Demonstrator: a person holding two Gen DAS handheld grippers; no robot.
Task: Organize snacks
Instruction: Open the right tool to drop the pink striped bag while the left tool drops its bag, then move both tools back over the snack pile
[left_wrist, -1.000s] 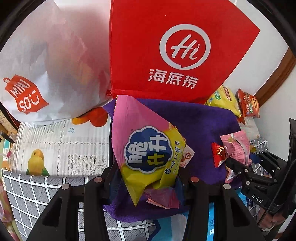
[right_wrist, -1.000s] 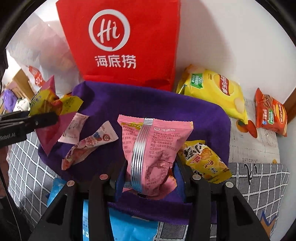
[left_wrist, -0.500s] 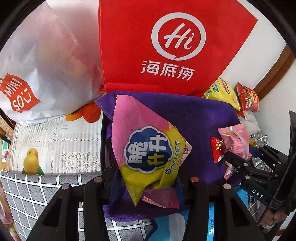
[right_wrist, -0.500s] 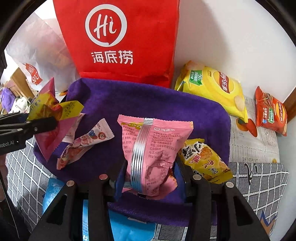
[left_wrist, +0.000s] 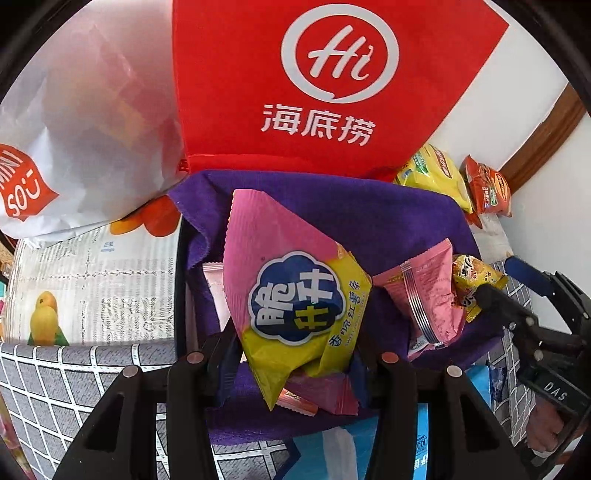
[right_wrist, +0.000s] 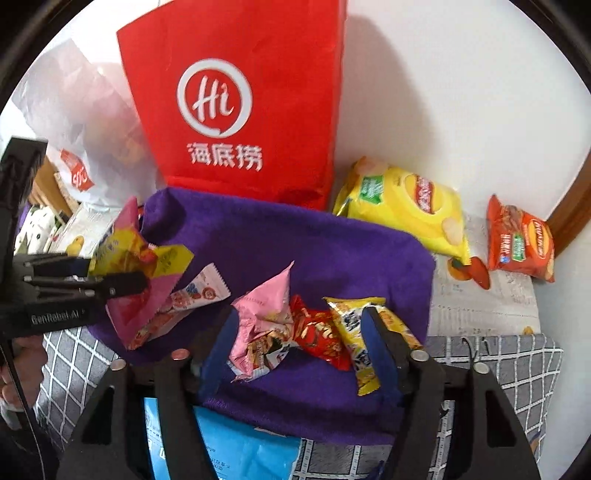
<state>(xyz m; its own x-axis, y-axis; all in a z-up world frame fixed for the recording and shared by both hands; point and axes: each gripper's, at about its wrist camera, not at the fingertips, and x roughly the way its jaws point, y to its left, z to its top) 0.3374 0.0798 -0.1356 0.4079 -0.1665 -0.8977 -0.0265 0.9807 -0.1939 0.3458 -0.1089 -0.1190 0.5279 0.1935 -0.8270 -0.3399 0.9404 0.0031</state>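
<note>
Right gripper (right_wrist: 295, 347): jaws opening, pads off everything, with the crumpled pink packet (right_wrist: 264, 325) and the red candy wrapper (right_wrist: 319, 334) lying loose on the purple cloth (right_wrist: 295, 240) in the gap between the fingers; the yellow snack stick (right_wrist: 356, 343) passes under the right finger. Left gripper (left_wrist: 295, 354): clamped on the pink-and-yellow sweet-potato chip bag (left_wrist: 291, 288), gripped at its lower end, long axis running up and away from the jaws toward the far side. In the right wrist view this bag (right_wrist: 136, 266) hangs at the left edge of the cloth, above a small white-and-red sachet (right_wrist: 184, 302). Red Haidilao tote (right_wrist: 236, 103) stands upright at the far edge of the cloth, touching it, straight beyond both grippers. Mouth of the tote is out of frame, so cannot tell whether it is open. Likely relation for the next move: held bag sits near-left of the tote and points roughly at it, and the left hand is the loaded one. Yellow chip bag (right_wrist: 406, 206) and orange chip bag (right_wrist: 521, 240) lie far right, off the cloth.
</note>
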